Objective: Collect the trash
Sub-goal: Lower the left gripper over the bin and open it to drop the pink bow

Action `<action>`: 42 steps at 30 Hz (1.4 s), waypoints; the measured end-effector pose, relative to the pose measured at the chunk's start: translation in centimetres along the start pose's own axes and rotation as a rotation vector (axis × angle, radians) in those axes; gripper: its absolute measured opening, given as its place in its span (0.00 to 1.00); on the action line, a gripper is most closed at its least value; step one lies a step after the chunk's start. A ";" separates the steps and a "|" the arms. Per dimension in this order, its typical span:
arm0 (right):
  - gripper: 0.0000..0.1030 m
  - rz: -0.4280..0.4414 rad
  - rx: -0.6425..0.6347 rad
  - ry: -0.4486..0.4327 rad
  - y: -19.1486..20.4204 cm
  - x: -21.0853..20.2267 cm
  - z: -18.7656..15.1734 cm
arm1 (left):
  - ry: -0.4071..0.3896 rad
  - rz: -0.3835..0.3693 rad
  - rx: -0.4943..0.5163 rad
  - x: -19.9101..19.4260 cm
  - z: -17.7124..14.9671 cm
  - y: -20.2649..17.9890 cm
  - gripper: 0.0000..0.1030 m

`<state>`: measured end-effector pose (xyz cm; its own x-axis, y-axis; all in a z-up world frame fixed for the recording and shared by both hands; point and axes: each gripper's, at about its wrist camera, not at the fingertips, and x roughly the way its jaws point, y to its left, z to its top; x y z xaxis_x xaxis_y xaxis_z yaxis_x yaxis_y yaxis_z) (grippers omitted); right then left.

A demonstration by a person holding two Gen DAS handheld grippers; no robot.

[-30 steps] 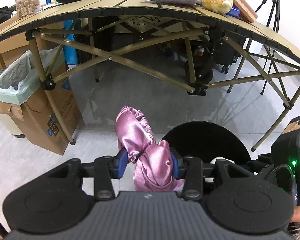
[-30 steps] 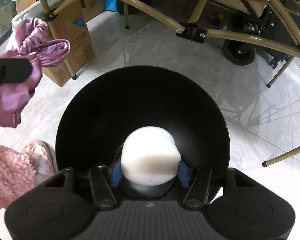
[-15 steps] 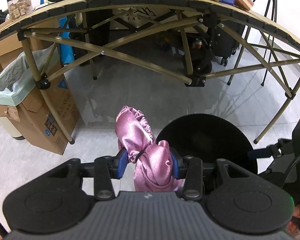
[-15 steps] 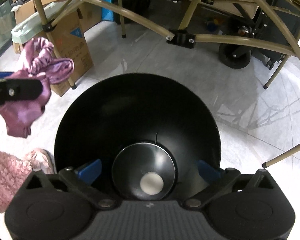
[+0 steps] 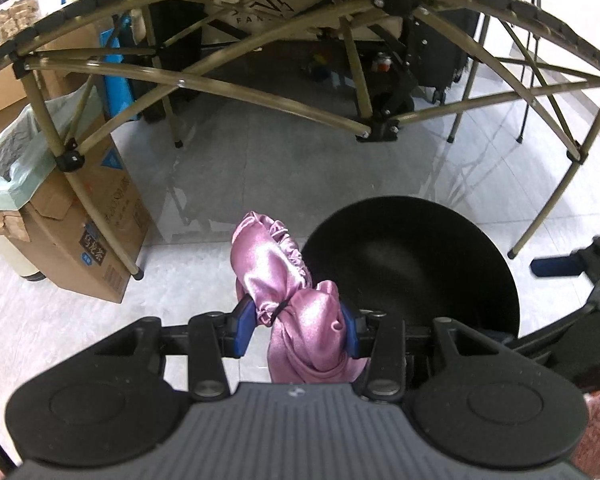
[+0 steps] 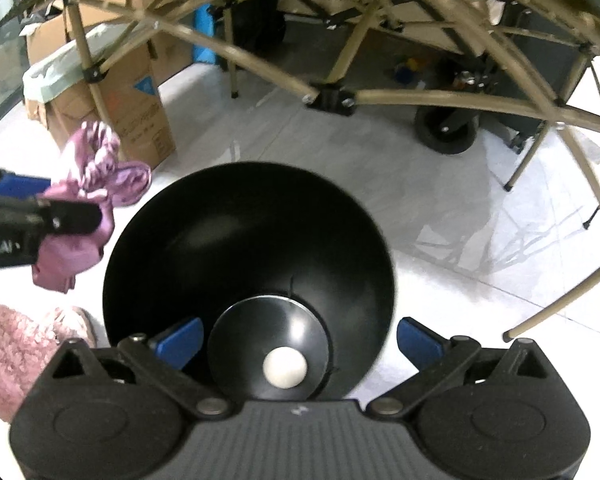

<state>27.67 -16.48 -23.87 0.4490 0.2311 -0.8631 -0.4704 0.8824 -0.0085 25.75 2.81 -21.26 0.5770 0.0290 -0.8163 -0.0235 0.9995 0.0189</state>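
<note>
Where a second ago the right gripper [image 6: 298, 340] pinched a white foam lump over the black bin [image 6: 248, 240], its blue pads now stand fully apart with nothing between them.

- Item 1, white foam lump [image 6: 285, 367]: lies small and pale at the bin's bottom, near edge. Judged: one piece of trash deposited; that hand is free for the next.
- Item 2, left gripper [image 5: 298, 330]: clenched on the pink satin cloth [image 5: 292, 300], a ruffled, elastic-edged piece, bunched between both pads and hanging below them. Unchanged over the second. It sits just left of the bin's rim, not over the opening.
- Item 3, black bin: on pale floor tiles, right of centre in the left wrist view.
- Item 4, farther: folding table frame [image 5: 260, 92], tan tubes.
- Item 5, far left: cardboard box [image 5: 80, 216] with a green liner.
</note>
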 end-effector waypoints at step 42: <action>1.00 -0.036 0.270 -0.154 -8.0 -7.4 -2.2 | 0.115 0.040 0.115 -4.1 -4.3 -3.1 0.42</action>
<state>26.46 -26.17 -18.50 0.5816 0.2389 -0.7776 -0.2427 0.9633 0.1144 19.96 -0.44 -20.48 0.4800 0.0739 -0.8741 0.0531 0.9922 0.1131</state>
